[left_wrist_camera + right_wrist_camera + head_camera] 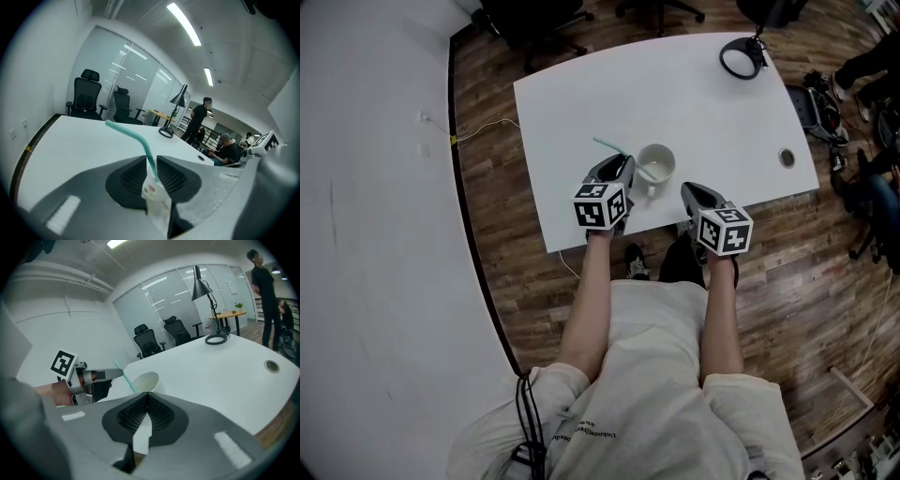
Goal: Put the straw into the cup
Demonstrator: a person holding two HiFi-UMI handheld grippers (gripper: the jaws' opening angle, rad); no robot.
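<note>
White table (pixel 694 103), near edge: one round white cup (pixel 657 163); one bent teal straw (pixel 606 145) pinched in left gripper (pixel 622 169) jaws; right gripper (pixel 692 193) jaws closed, empty.

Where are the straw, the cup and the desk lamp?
straw (pixel 125 131), left gripper view, on its slanted upper length.
cup (pixel 147 380), right gripper view, on its inner wall.
desk lamp (pixel 201 288), right gripper view, on its dark shade.
</note>
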